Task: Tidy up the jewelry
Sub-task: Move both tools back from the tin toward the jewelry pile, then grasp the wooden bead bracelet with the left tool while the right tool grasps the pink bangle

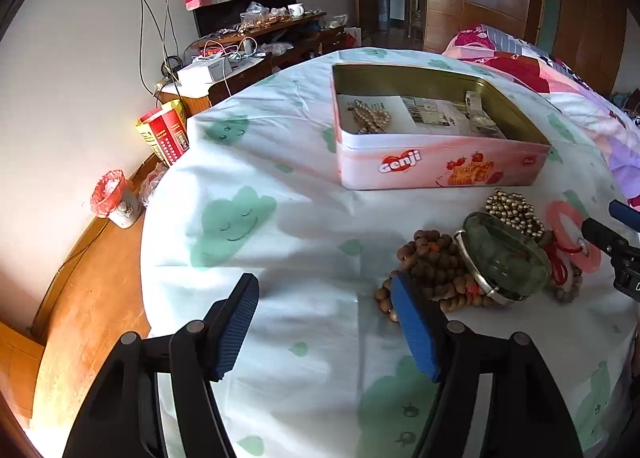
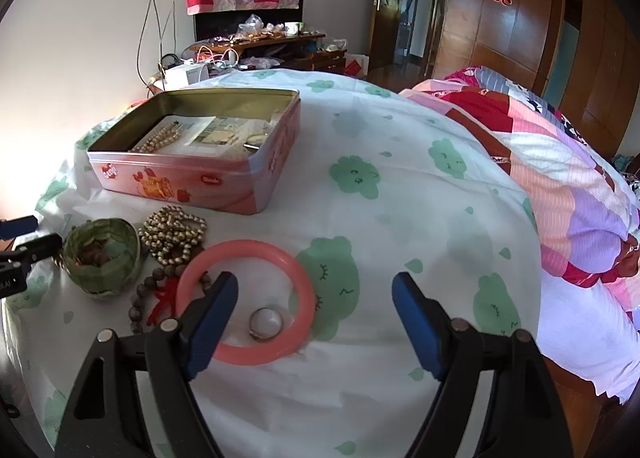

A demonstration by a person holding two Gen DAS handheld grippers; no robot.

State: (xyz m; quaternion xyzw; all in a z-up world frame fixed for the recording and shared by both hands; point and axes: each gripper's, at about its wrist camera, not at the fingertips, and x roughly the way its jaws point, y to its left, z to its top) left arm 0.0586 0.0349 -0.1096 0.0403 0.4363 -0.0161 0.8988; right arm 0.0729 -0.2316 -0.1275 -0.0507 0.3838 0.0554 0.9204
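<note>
A pink Genji tin (image 1: 440,165) (image 2: 224,185) stands open on the bed with a pearl piece (image 1: 370,117) (image 2: 156,143) inside. In front of it lie a green bangle (image 1: 504,254) (image 2: 102,262), brown wooden beads (image 1: 432,266), gold beads (image 1: 514,211) (image 2: 174,234), a pink bangle (image 1: 572,236) (image 2: 244,306) and a ring (image 2: 266,322) inside the pink bangle. My left gripper (image 1: 324,322) is open and empty, left of the brown beads. My right gripper (image 2: 314,324) is open and empty, over the pink bangle's right part.
The white sheet (image 2: 400,217) with green clouds covers the bed. A pink patterned quilt (image 2: 560,185) lies on the right. A cluttered wooden cabinet (image 1: 256,53) stands beyond, by the wall. A red-bagged bin (image 1: 114,199) and red boxes (image 1: 166,133) stand on the floor at left.
</note>
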